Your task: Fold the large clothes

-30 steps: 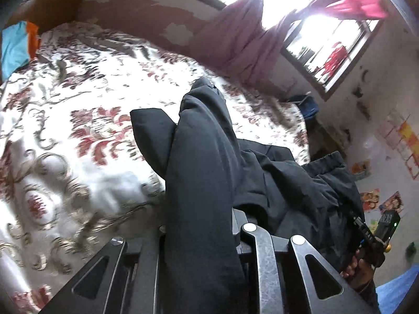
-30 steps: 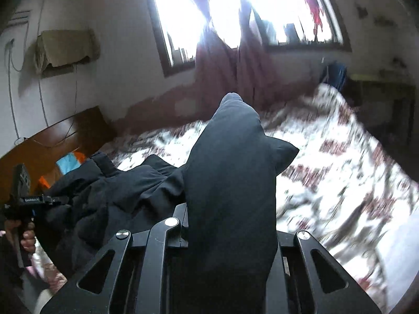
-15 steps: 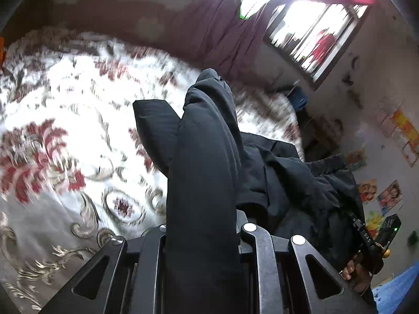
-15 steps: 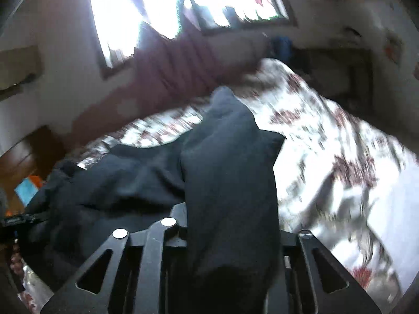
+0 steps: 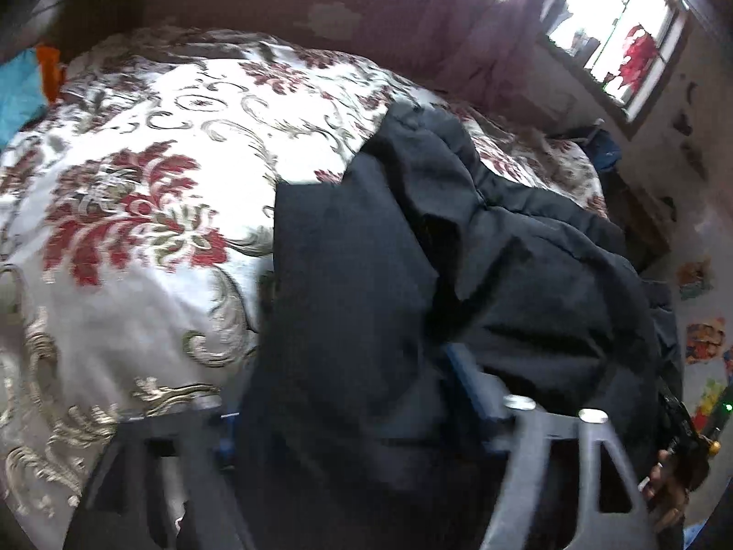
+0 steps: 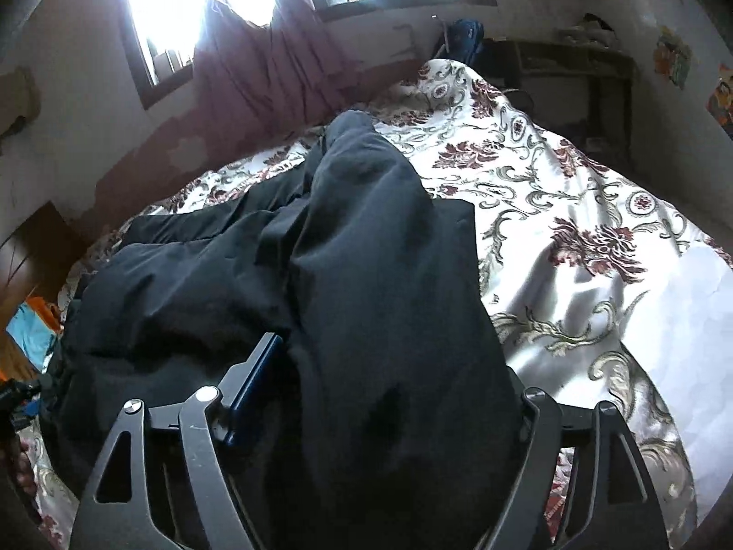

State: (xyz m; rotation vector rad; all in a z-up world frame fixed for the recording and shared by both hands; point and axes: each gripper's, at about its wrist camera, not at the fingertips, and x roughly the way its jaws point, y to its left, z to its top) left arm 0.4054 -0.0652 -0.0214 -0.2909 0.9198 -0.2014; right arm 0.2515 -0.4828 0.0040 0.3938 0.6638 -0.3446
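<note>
A large black garment (image 5: 527, 275) lies crumpled on the floral bedspread (image 5: 137, 211). In the left wrist view one folded end of it drapes between the fingers of my left gripper (image 5: 343, 389). Those jaws are opening and stand wide, the pads off the cloth. In the right wrist view the garment (image 6: 192, 284) spreads left, and its other end lies between the fingers of my right gripper (image 6: 394, 366). These jaws are opening too, and the blue pad (image 6: 256, 389) stands clear of the fabric. The cloth hides most of both right-hand fingers.
The bed's bare bedspread (image 6: 595, 238) stretches right of the garment. A maroon curtain (image 6: 275, 73) hangs under bright windows at the far wall. Blue and orange cloth (image 5: 27, 87) lies by the headboard. A hand (image 5: 664, 481) holds the other gripper at lower right.
Both grippers came down toward the bed and their jaws went from shut on the garment to wide apart. The raised ends of the garment have sunk onto the bedspread.
</note>
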